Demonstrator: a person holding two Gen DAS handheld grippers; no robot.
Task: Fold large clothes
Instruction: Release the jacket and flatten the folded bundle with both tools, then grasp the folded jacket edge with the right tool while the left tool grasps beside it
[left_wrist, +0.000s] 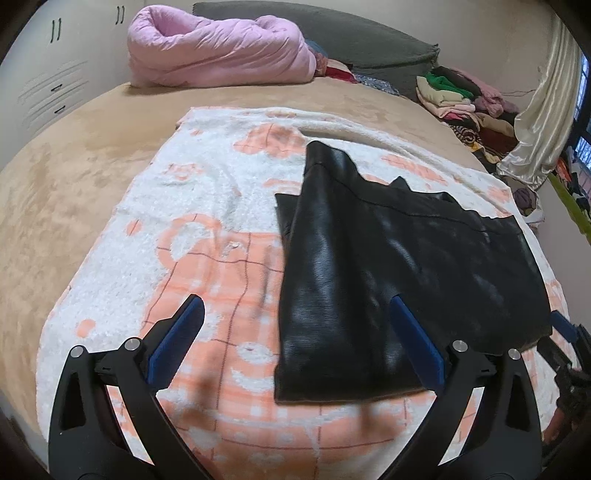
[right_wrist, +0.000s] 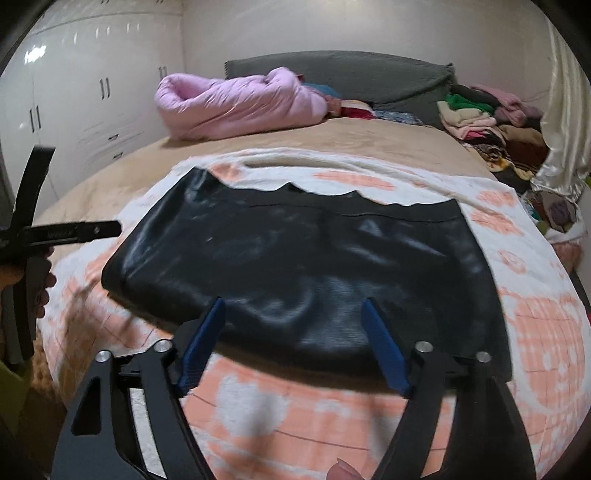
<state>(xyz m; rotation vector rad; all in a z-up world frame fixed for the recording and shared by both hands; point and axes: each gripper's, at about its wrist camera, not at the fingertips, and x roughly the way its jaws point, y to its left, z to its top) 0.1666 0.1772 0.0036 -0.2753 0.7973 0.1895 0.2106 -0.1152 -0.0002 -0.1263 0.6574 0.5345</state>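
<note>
The glossy black leather-look garment (left_wrist: 388, 258), partly folded, lies flat on the white and orange patterned fleece blanket (left_wrist: 207, 236) spread over the tan bed (left_wrist: 74, 155). On that blanket, the garment's near edge sits just ahead of the right tongs (right_wrist: 293, 306), and its left folded panel runs between the blue fingers of the left tongs (left_wrist: 297, 304). Its right edge is cut off behind the tong arm in the left wrist view; what kind of garment it is cannot be told. Both tongs gape wide, holding nothing.
</note>
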